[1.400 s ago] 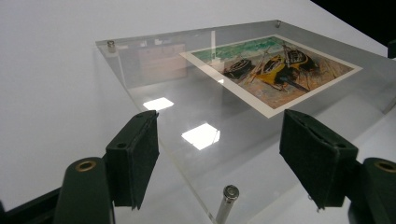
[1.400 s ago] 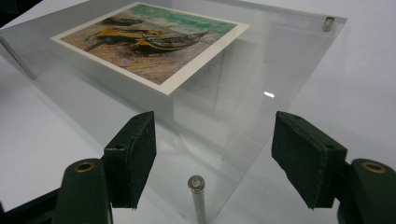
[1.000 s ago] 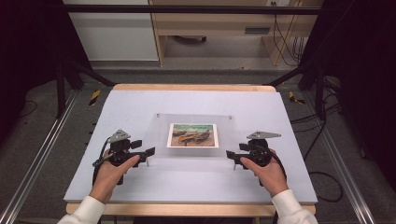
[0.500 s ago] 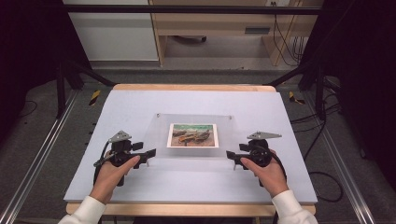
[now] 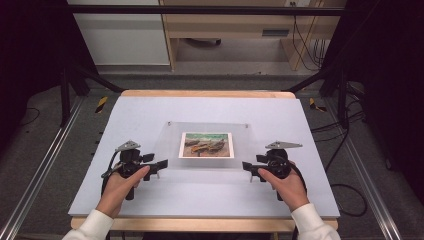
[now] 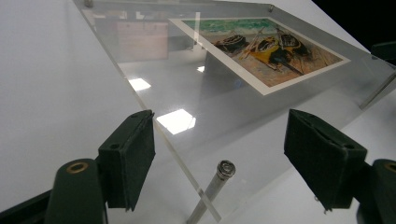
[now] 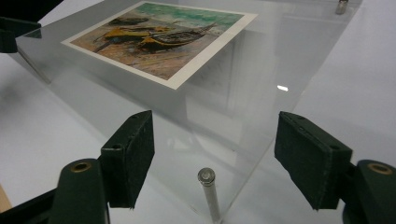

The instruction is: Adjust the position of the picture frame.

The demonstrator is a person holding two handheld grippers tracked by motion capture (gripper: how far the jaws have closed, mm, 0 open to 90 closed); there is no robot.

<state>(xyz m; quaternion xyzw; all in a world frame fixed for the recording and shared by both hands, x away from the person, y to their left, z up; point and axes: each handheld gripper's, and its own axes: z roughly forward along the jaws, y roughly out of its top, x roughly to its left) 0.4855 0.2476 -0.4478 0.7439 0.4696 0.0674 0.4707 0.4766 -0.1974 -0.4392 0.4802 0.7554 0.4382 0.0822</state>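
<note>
One print (image 5: 207,144) inside clear frame (image 5: 170,142)

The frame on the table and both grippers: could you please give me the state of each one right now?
Frame: clear panel resting on metal corner posts, near edge raised above the table, held by nothing.
Picture: flat inside the frame, face up.
Left gripper: open, jaws either side of the near left corner, pads not touching.
Right gripper: open, jaws either side of the near right corner, pads not touching.
</note>
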